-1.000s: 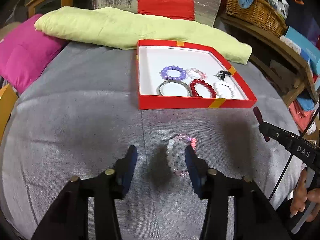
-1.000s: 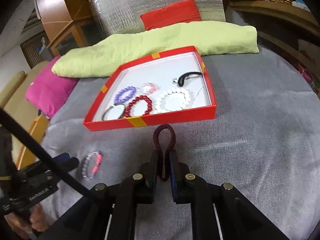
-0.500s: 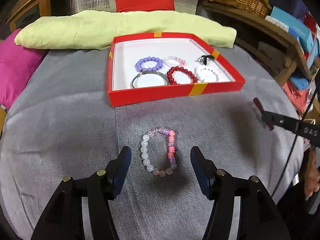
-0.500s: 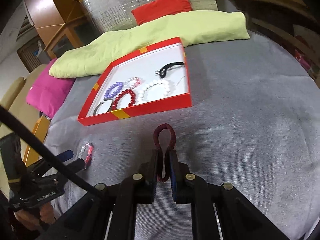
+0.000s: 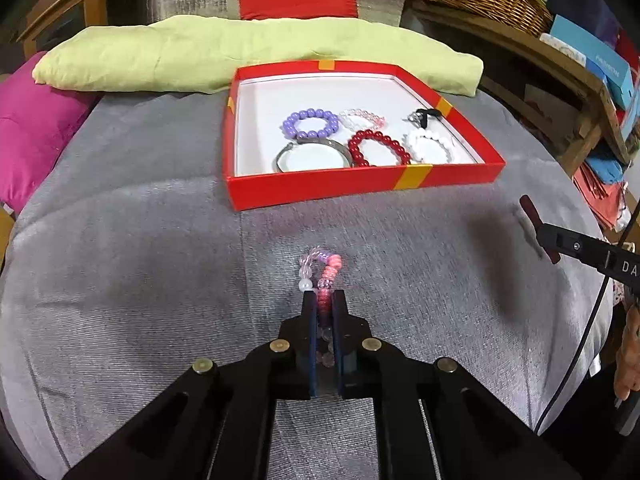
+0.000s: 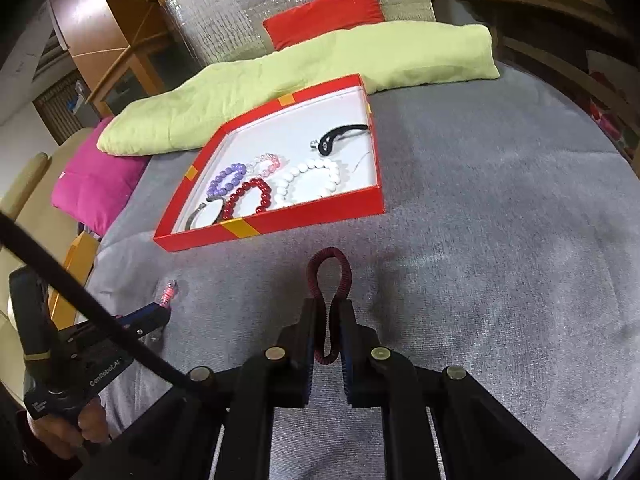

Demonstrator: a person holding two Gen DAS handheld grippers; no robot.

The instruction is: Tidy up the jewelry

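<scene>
L grip [image 5: 323,300] pinched on pink bead bracelet [image 5: 322,270] | R grip [image 6: 329,312] pinched on maroon band [image 6: 329,270] | both judged light, floppy; beads slippery, best held mid-loop | red box [image 5: 360,182] ahead

Light was soft and even, falling from above. The grey cushion [image 5: 120,260] carried a dim, blurred shadow near its right edge in the left wrist view, and a fainter one past the middle in the right wrist view. The silver sheet [image 6: 224,12] at the far edge glittered with small glare spots. The white floor of the red box [image 5: 360,182] looked bright yet kept its detail. Both pictures bulged with fisheye distortion, their corners black and straight edges bent. Beads of the pink bracelet [image 5: 326,272] looked slightly smeared.
</scene>
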